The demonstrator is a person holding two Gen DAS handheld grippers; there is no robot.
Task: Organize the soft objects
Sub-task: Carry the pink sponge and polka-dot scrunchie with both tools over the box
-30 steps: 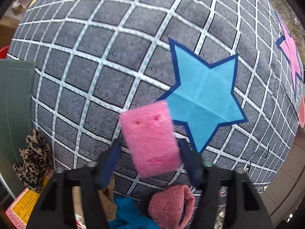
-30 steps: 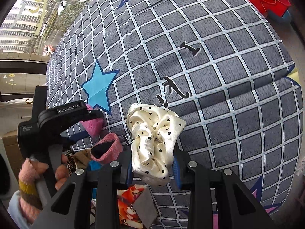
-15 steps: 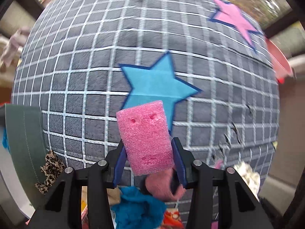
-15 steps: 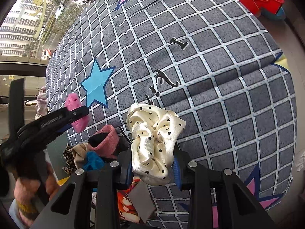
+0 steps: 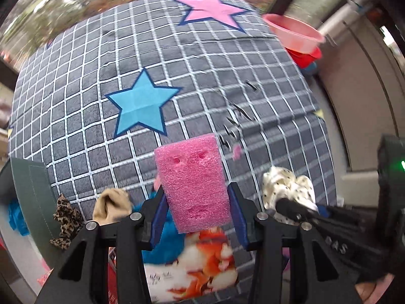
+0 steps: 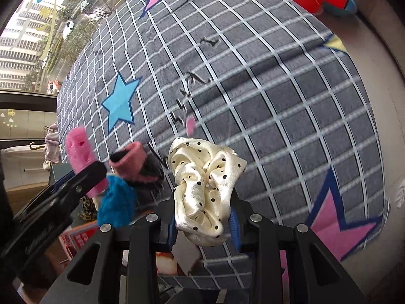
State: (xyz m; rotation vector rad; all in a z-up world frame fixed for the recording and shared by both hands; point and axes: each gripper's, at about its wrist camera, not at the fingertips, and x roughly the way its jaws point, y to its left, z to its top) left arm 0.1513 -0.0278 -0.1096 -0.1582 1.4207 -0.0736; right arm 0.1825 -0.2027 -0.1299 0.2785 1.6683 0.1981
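My left gripper (image 5: 196, 210) is shut on a pink foam sponge (image 5: 193, 185) and holds it in the air above the near edge of a grey grid-patterned bedspread (image 5: 202, 88). My right gripper (image 6: 203, 215) is shut on a cream polka-dot scrunchie (image 6: 205, 187), also above the near edge. The scrunchie (image 5: 288, 190) and right gripper show at the right of the left wrist view. The sponge (image 6: 78, 157) and the left gripper show at the left of the right wrist view.
Below the grippers lie a blue fuzzy cloth (image 6: 114, 202), a pink sock (image 6: 131, 162), a beige sock (image 5: 111, 205), a leopard scrunchie (image 5: 64, 217) and a printed box (image 5: 192, 266). A green bin (image 5: 27, 195) stands left. Pink and red bowls (image 5: 296, 38) sit at the far right corner.
My left gripper has swung rightward and pulled back with the sponge, so the right gripper and scrunchie now show in its view. The right gripper keeps the scrunchie and has shifted slightly.
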